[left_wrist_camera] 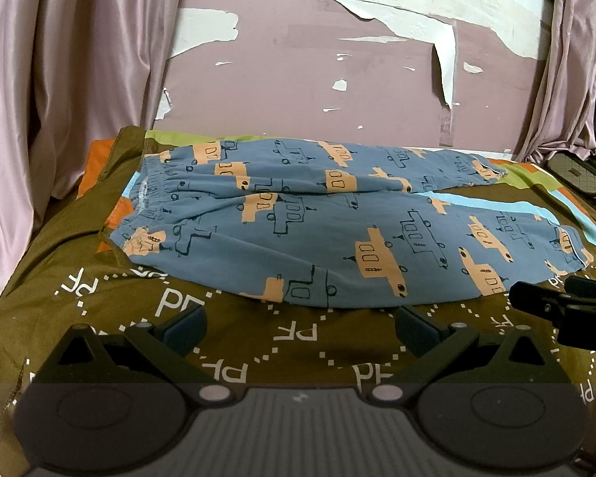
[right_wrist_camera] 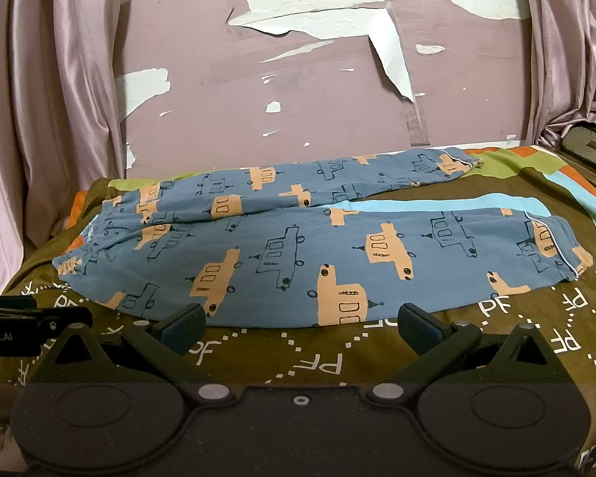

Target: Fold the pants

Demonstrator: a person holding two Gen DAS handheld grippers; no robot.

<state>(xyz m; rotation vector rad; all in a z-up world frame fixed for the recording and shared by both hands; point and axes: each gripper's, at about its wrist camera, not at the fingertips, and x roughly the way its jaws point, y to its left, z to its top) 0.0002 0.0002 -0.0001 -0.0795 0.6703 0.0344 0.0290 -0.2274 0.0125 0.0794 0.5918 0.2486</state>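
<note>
Pants (left_wrist_camera: pixel 318 230) are being seen laid flat on the bedsheet (left_wrist_camera: pixel 258 342), waistband left, legs spread rightward. Left gripper (left_wrist_camera: pixel 300 328) and right gripper (right_wrist_camera: pixel 300 328) are being held near the pants' front edge, jaws apart, empty.

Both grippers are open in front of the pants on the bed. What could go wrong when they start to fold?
1. The pants lie on a loose bedsheet; the open right gripper might pinch the sheet with the fabric.
2. The two legs are spread apart, so the fold may end uneven.
3. The left gripper is close beside the right; they might collide.
</note>
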